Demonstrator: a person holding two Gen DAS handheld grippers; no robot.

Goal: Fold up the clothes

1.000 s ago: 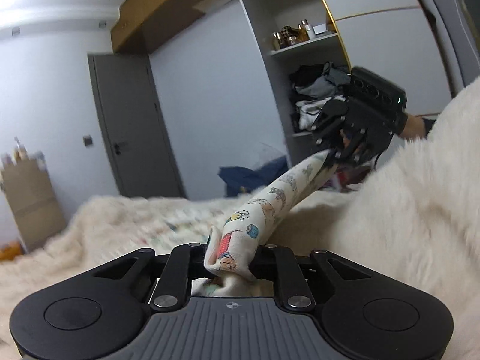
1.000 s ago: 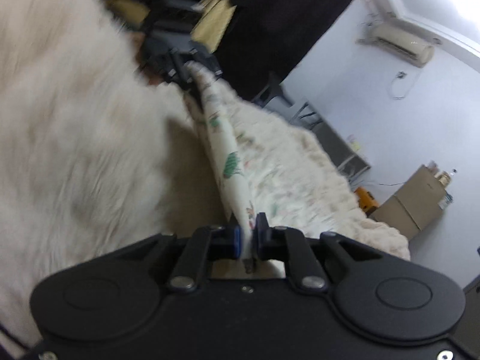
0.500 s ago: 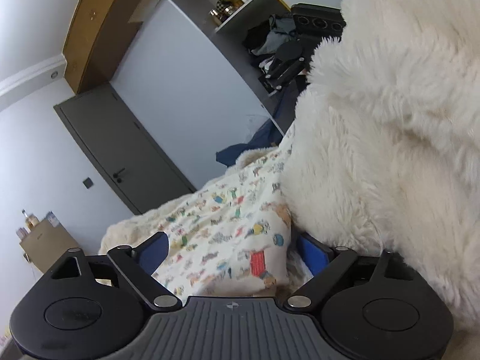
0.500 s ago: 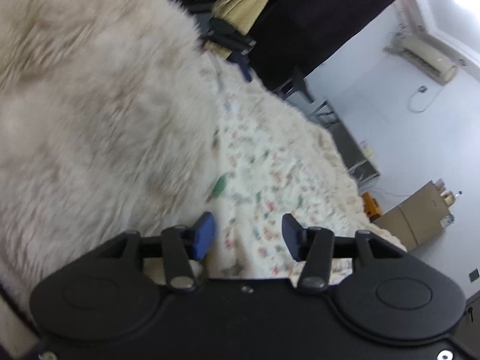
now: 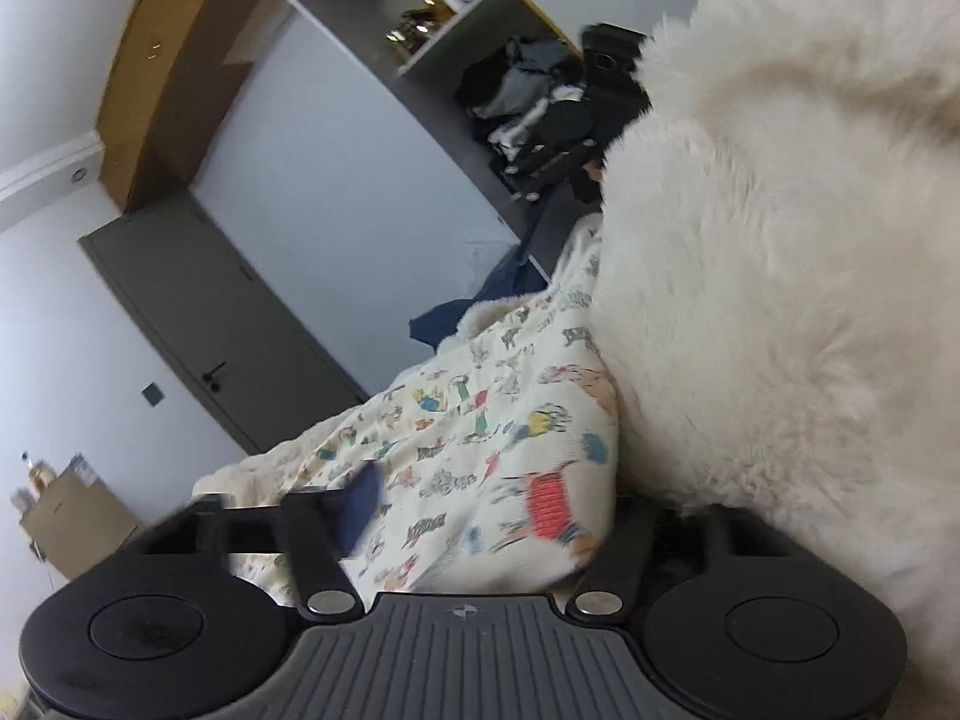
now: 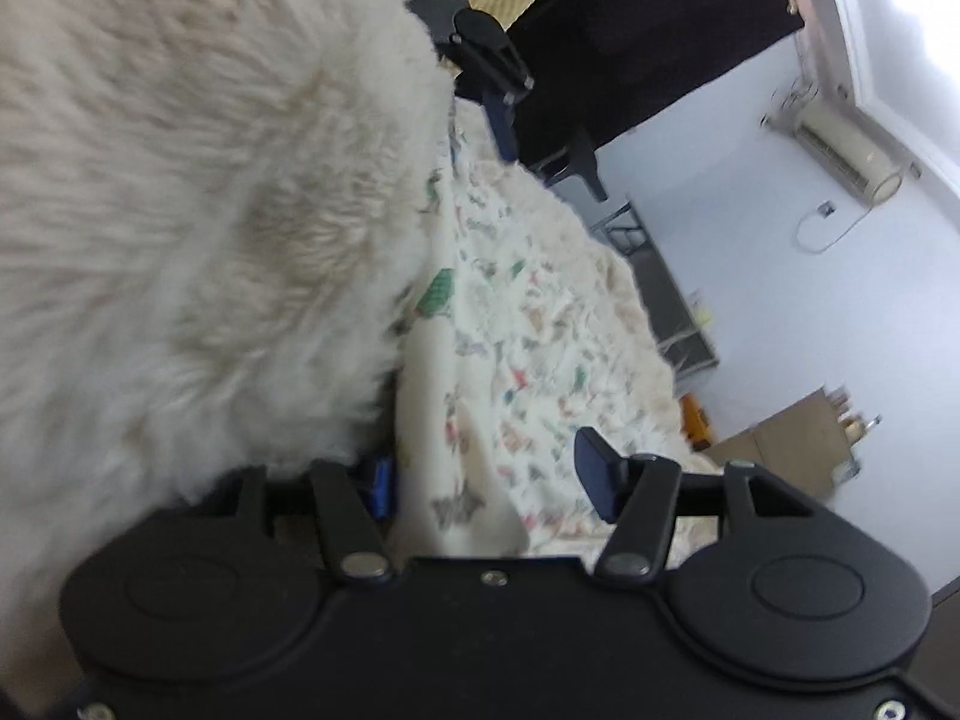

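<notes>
A cream garment printed with small cartoon figures (image 5: 480, 420) lies spread flat on the bed, against a tall heap of white fluffy blanket (image 5: 780, 300). My left gripper (image 5: 492, 510) sits low at its near edge. Its jaws are closing, with the cloth lying between them and a wide gap still showing. One blue pad (image 5: 360, 504) is visible; the other is hidden under fabric and fluff. In the right wrist view the same garment (image 6: 516, 324) runs away from my right gripper (image 6: 486, 480). Those jaws are closing too, astride a raised fold of cloth, with both pads clear of it.
The fluffy heap (image 6: 210, 180) fills one side of both views and crowds each gripper. Beyond the bed are a grey door (image 5: 204, 324), an open wardrobe shelf with clothes (image 5: 516, 90), a cardboard box (image 6: 792, 438) and a wall air conditioner (image 6: 852, 150).
A second ago both grippers held the garment stretched in the air between them. Both let go, and it now lies flat. Both grippers have sunk and rolled, and their jaws are narrower than half a second ago.
</notes>
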